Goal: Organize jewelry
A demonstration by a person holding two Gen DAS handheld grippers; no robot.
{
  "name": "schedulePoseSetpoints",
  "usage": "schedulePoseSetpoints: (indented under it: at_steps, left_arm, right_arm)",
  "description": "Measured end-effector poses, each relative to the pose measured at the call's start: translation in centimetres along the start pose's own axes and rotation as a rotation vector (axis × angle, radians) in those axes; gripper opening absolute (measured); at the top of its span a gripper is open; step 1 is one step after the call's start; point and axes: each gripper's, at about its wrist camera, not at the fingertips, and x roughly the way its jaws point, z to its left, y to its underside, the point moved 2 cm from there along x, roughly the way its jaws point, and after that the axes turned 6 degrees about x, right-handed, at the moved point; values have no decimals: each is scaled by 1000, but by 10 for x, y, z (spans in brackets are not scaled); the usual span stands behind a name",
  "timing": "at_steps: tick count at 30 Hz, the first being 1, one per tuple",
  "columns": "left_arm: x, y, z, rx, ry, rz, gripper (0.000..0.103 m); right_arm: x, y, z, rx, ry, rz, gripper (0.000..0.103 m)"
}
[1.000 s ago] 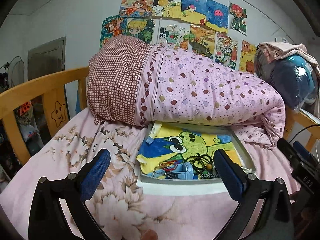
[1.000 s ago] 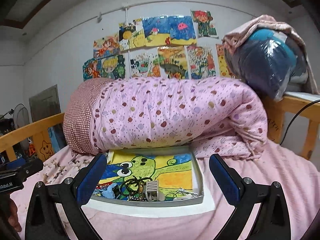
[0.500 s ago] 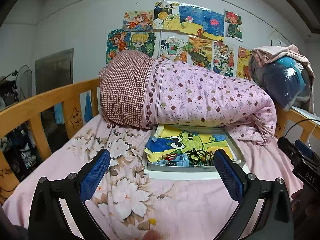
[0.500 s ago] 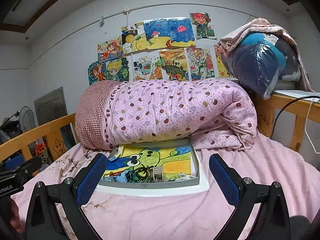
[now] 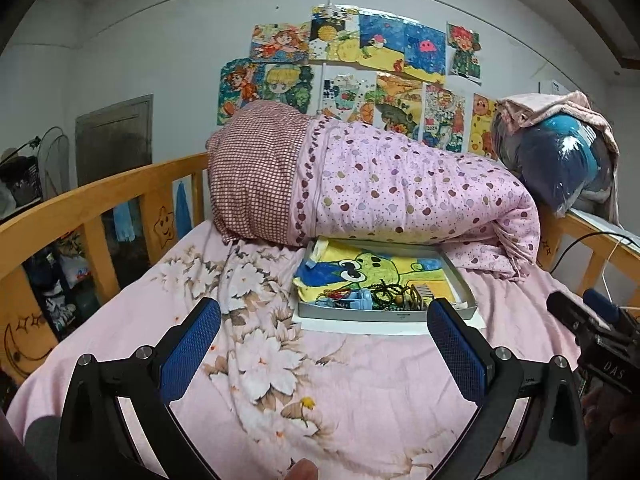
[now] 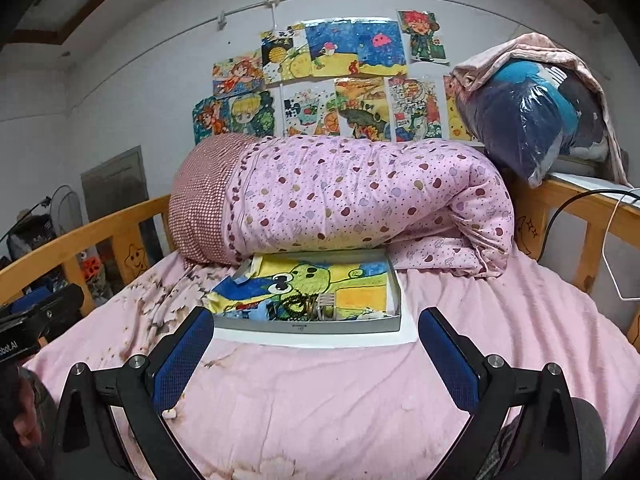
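A shallow grey tray lies on the pink bed, lined with a frog drawing. Along its near edge sits a tangle of jewelry: dark bead strands, a blue piece, a small clip-like item. My left gripper is open, its blue pads wide apart, well short of the tray with nothing between them. My right gripper is open too and empty, also back from the tray's near rim. The right gripper's body shows at the left wrist view's right edge.
A rolled pink dotted quilt lies just behind the tray. Wooden bed rails run along both sides. A blue bagged bundle rests on the right rail. Bare bedsheet stretches between grippers and tray.
Both grippers have pulled back and risen from the tray, which now looks smaller and farther off. Both stayed open and empty.
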Motion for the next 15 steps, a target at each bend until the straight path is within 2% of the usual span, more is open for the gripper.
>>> schedulePoseSetpoints:
  at_steps: [7,15]
  left_arm:
    - [-11,10,-8,13,-18,31,101]
    - [2,20,-9,33,-56,92,101]
  right_arm:
    - [4,5,6,-20,-6,30,103]
    - [16,12,4,-5,1,87,103]
